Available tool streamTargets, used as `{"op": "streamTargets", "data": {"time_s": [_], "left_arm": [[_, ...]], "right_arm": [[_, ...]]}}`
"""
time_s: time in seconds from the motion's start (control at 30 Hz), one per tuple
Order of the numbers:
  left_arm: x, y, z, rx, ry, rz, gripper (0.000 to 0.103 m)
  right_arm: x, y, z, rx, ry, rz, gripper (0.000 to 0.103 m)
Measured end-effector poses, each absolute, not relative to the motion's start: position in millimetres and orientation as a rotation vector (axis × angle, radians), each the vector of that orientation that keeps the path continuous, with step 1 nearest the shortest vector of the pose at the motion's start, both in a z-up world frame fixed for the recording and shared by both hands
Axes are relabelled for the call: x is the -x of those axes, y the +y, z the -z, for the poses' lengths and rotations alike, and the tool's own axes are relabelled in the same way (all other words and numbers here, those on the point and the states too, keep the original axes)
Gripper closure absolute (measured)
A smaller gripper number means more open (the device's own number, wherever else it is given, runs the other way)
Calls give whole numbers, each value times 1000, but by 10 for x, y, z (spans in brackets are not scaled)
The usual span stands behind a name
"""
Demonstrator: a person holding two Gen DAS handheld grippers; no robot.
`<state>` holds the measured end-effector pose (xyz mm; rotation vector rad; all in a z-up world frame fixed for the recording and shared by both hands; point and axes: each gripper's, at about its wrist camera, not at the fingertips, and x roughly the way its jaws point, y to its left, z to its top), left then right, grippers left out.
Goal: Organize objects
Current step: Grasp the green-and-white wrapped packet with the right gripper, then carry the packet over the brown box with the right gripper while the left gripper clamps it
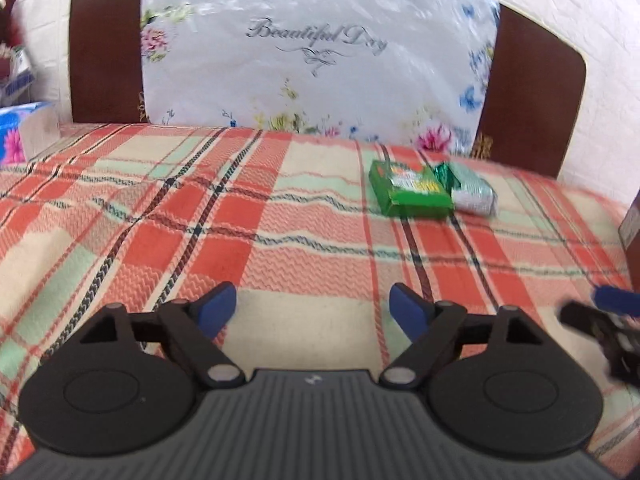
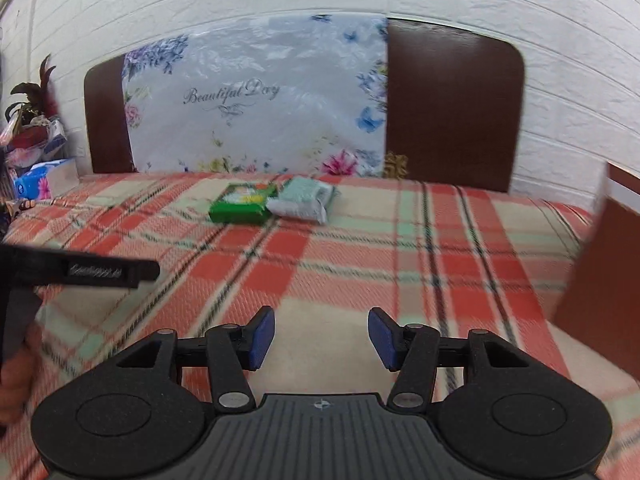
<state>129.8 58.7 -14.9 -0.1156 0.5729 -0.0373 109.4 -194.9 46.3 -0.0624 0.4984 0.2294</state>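
A green box [image 1: 408, 194] lies on the plaid blanket [image 1: 280, 216] at the far right, touching a silver-green packet [image 1: 472, 190] on its right. Both also show in the right wrist view: the box [image 2: 242, 203] and the packet [image 2: 304, 200], far ahead and left of centre. My left gripper [image 1: 314, 310] is open and empty, low over the blanket, well short of them. My right gripper [image 2: 322, 336] is open and empty too. Its blurred tip shows at the right edge of the left wrist view [image 1: 616, 300]. The left gripper's body shows at the left of the right wrist view [image 2: 80, 272].
A floral bag reading "Beautiful Day" [image 1: 316, 52] leans on the brown headboard [image 1: 104, 52] against a white brick wall. A tissue box [image 1: 24, 128] and clutter sit at the far left. A brown cardboard box [image 2: 600, 256] stands at the right edge.
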Motion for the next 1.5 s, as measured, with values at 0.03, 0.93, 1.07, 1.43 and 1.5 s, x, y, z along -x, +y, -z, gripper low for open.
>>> {"op": "streamTargets", "data": {"time_s": [0.03, 0.93, 1.07, 1.43, 1.5], "left_arm": [[-1289, 587, 152, 118, 567, 41, 16], [-1361, 448, 170, 41, 611, 39, 8], [-1221, 152, 33, 105, 687, 146, 9], [-1026, -1097, -239, 183, 929, 563, 19], [-1048, -1213, -140, 196, 983, 577, 23]], "right_arm": [[-1205, -1920, -488, 57, 490, -232, 47], [-1162, -2290, -340, -59, 578, -195, 57], [-663, -2617, -309, -45, 576, -119, 57], [-320, -2876, -298, -73, 553, -93, 22], [-356, -2853, -273, -62, 565, -102, 22]]}}
